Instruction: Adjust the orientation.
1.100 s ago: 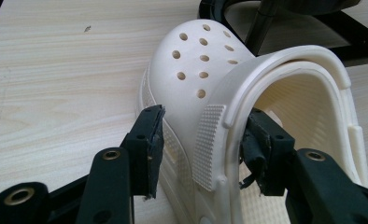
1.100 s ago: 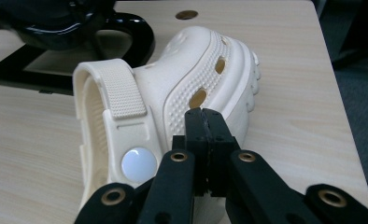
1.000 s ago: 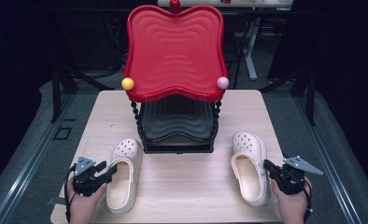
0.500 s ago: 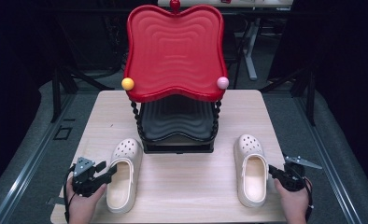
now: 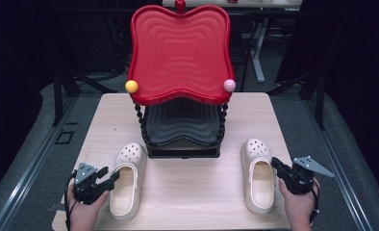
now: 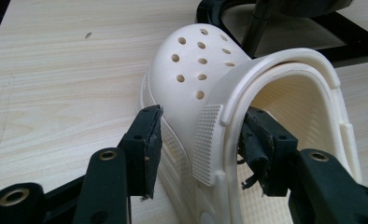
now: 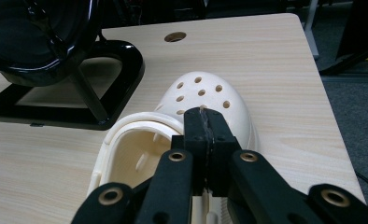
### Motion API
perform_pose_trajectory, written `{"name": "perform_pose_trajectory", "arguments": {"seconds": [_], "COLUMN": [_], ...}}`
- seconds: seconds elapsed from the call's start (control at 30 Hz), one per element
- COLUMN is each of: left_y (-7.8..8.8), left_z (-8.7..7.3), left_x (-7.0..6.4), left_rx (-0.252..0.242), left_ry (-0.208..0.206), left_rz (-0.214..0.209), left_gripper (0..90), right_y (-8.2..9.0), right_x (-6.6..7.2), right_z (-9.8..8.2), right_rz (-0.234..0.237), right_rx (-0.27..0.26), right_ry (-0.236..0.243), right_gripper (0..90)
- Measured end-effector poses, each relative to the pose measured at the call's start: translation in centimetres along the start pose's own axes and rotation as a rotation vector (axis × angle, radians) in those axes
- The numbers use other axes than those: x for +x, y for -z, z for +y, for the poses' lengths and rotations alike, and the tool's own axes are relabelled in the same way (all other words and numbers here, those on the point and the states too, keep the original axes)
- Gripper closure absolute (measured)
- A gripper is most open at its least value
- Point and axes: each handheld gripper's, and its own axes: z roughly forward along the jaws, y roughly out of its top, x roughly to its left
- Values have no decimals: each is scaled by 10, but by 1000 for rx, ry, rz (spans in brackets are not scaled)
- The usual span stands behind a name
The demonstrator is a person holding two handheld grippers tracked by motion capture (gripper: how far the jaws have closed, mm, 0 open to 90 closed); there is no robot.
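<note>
Two cream clogs flat on the table (image 5: 187,192), toes toward the black-and-red stand (image 5: 180,91): left clog (image 5: 126,178) just left of its base, right clog (image 5: 258,175) just right. Left gripper (image 6: 198,140) straddling the sidewall, jaws apart. Right gripper (image 7: 204,135) pinched together over the rim. Probably light, squashy foam; best grabbed by the collar wall.

Even, bright overhead light on the table (image 5: 187,192) — dark, dim surroundings, soft shadows, slightly blurred close jaws.
</note>
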Motion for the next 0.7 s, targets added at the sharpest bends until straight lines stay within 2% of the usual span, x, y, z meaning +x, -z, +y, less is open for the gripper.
{"name": "perform_pose_trajectory", "arguments": {"seconds": [0.07,0.2,0.3,0.4,0.43,0.47,0.57,0.63,0.7], "left_y": [0,1,1,1,1,1,1,1,1], "left_z": [0,0,0,0,0,0,0,0,0], "left_x": [0,0,0,0,0,0,0,0,0], "left_rx": [-1,-1,0,1,0,1,-2,-1,-1], "left_ry": [0,-2,-4,-2,-3,-4,-4,-2,-3], "left_rz": [0,-2,-4,-5,-4,-4,-4,-5,-5], "left_gripper": [498,498,497,497,497,497,497,497,497], "right_y": [1,6,6,-1,-2,-3,-4,-5,-6], "right_x": [0,5,10,13,14,14,15,19,22], "right_z": [0,-3,-6,-11,-12,-10,-9,-8,-8], "right_rz": [-4,-36,-66,-108,-130,-127,-133,-148,-140], "right_rx": [-2,-24,23,102,111,120,118,126,123], "right_ry": [7,47,114,155,166,163,163,186,193], "right_gripper": [871,722,644,679,690,699,720,738,740]}}
